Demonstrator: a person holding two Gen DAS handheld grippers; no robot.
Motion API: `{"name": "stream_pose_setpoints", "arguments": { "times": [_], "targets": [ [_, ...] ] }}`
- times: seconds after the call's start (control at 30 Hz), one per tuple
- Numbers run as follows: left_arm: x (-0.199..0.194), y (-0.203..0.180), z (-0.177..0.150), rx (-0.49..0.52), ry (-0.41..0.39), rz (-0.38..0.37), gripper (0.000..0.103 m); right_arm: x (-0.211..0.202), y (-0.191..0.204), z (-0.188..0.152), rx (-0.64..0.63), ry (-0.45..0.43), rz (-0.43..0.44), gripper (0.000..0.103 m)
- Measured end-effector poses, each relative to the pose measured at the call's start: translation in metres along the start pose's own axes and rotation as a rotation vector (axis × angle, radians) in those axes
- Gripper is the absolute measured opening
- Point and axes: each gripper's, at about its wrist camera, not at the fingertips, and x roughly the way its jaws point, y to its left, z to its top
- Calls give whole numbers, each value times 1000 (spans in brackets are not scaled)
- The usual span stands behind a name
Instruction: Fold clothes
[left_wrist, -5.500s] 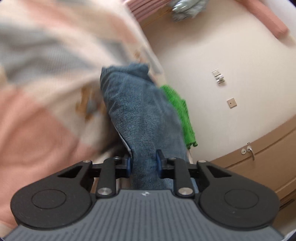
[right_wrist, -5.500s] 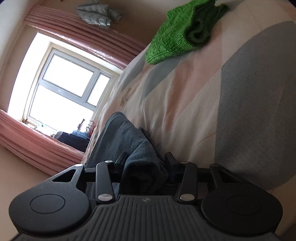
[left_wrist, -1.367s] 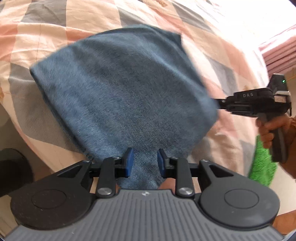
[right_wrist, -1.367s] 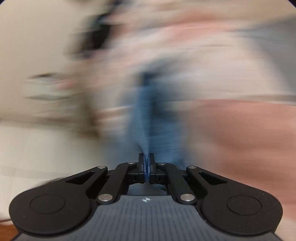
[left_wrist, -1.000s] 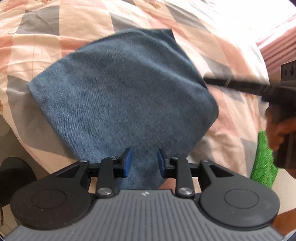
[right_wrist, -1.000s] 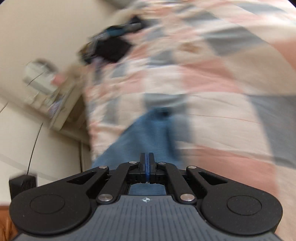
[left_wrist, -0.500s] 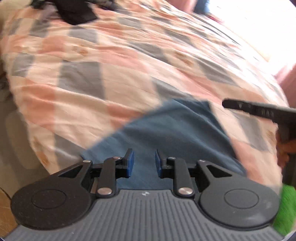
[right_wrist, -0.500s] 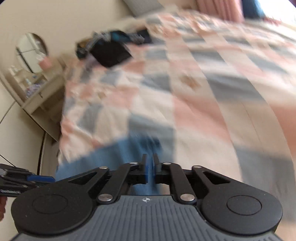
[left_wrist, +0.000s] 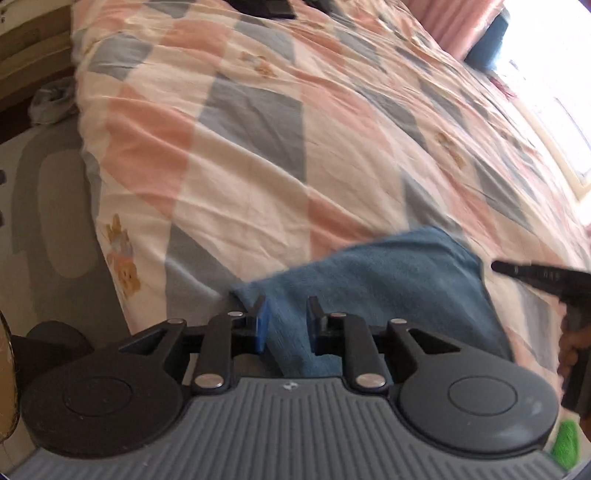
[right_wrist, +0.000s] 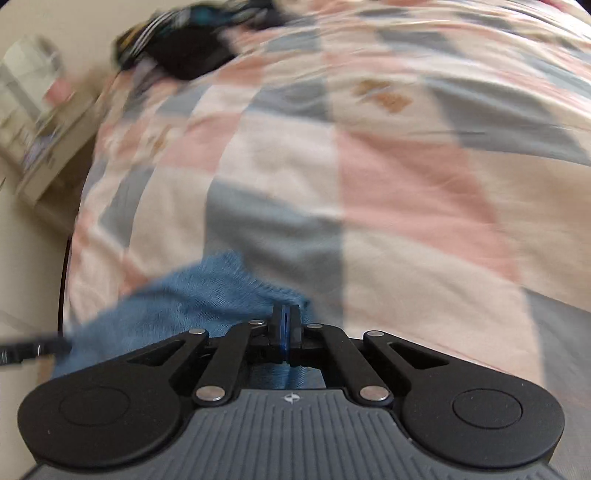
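Observation:
A blue cloth (left_wrist: 388, 280) lies spread on the pink, grey and cream checked quilt (left_wrist: 258, 155) near the bed's front edge. My left gripper (left_wrist: 286, 325) hovers over its near left corner. Its jaws are closing with a fold of cloth between them, and a gap still shows on both sides. My right gripper (right_wrist: 285, 325) sits at the cloth's (right_wrist: 192, 295) right corner, jaws closing to a thin slit. Whether cloth lies in that slit I cannot tell. In the left wrist view the right gripper (left_wrist: 496, 266) shows as a black tip just beside the cloth's edge.
A pile of dark clothes (right_wrist: 192, 48) lies at the far end of the bed. A green knit piece (left_wrist: 565, 443) peeks in at the lower right. A person's hand (left_wrist: 572, 354) holds the right gripper. A grey rug (left_wrist: 48, 206) covers the floor left of the bed.
The cloth went from carried to lying flat on the quilt. Both grippers swung toward its near edge, the right one lower. The left jaws narrowed and the right jaws parted slightly.

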Motion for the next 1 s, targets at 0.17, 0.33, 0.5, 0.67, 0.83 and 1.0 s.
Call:
{"name": "stream_pose_setpoints", "arguments": {
  "times": [0.17, 0.33, 0.5, 0.67, 0.83, 1.0],
  "targets": [
    [-15, -40, -37, 187, 70, -109, 21, -52, 36, -24, -69, -71, 8, 13],
    [9, -59, -62, 264, 158, -27, 25, -33, 59, -77, -236, 59, -65, 26],
    [-12, -71, -55, 267, 180, -28, 23, -42, 50, -61, -152, 64, -109, 37],
    [-5, -85, -82, 325, 253, -35, 25, -83, 72, -84, -188, 25, -62, 36],
    [1, -107, -81, 420, 307, 45, 25, -53, 76, -117, -250, 179, -128, 37],
    [-39, -120, -50, 428, 260, 85, 26, -81, 84, -85, -159, 121, -103, 39]
  ]
}}
